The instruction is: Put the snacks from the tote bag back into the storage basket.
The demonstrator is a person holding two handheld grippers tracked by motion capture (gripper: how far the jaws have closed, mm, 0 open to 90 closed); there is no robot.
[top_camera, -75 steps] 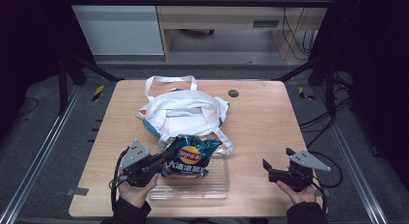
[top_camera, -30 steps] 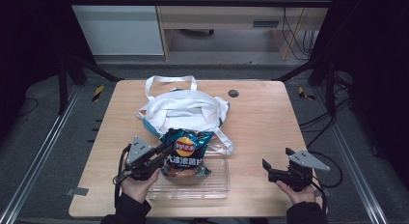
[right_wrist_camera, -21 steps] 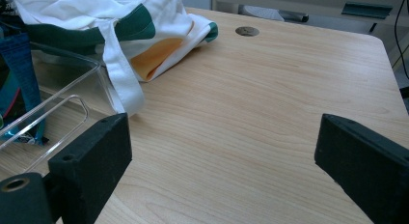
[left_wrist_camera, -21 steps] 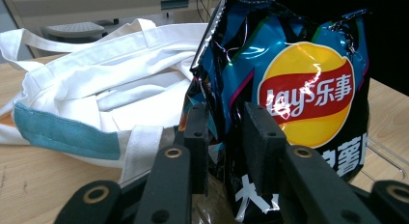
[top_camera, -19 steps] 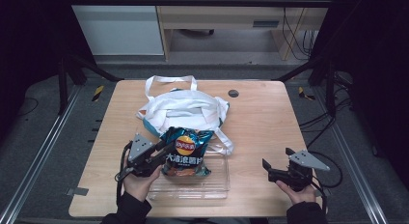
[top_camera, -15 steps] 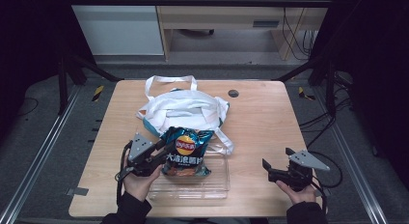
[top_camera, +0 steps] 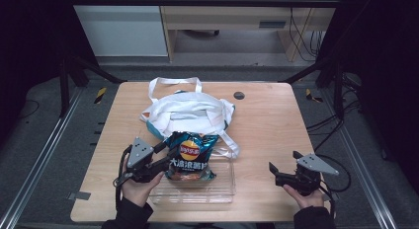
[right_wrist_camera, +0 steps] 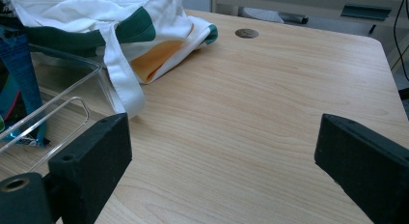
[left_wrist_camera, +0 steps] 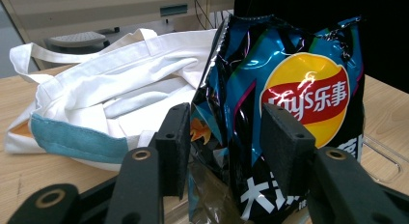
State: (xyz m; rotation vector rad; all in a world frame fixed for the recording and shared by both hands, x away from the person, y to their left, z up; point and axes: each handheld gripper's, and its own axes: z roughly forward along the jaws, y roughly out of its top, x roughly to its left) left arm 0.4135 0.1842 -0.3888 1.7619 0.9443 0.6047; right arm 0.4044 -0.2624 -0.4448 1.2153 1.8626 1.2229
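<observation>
Two grippers sit near the front edge of the wooden table (top_camera: 267, 115). The left gripper (top_camera: 165, 160) pinches the chip bag (top_camera: 190, 157) by its side, holding it upright over the clear tray (top_camera: 220, 189). The white tote bag (top_camera: 190, 113) lies just behind. The right gripper (top_camera: 276, 172) has its jaws spread wide over bare wood, well apart from everything.

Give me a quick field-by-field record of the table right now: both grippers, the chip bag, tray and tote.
left gripper: shut on chip bag, held upright
right gripper: open, empty, over bare table
clear tray: under the chip bag, near table's front edge
tote bag: white, lying behind tray, one strap over its corner
</observation>
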